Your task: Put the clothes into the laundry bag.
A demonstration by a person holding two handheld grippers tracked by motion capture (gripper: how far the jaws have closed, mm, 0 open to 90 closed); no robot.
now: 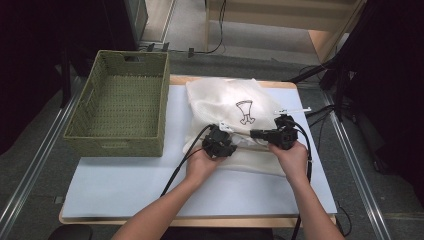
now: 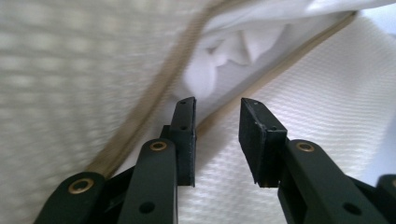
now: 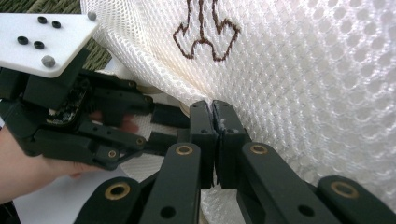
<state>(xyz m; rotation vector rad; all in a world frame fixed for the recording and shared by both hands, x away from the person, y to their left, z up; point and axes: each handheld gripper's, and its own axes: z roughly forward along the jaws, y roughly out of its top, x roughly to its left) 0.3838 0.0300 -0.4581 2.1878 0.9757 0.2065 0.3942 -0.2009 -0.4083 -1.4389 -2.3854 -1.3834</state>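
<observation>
A white mesh bag (image 1: 235,102) with a brown stitched emblem (image 3: 205,32) lies on the white board. Its beige zipper tape (image 2: 140,121) gapes apart, and white cloth (image 2: 233,46) shows inside the opening. My left gripper (image 2: 217,105) is open, its jaws hovering over the lower zipper edge with nothing pinched between them. In the high view, the left gripper (image 1: 234,141) is at the bag's near edge. My right gripper (image 3: 212,105) is shut on the mesh (image 3: 303,70) at the bag's opening edge, and in the high view the right gripper (image 1: 256,134) points left toward the other one.
A green woven basket (image 1: 115,145) stands on the table's left side, beside the bag. The white board (image 1: 150,185) stretches toward the person in front of the hands. Black cables trail from both grippers.
</observation>
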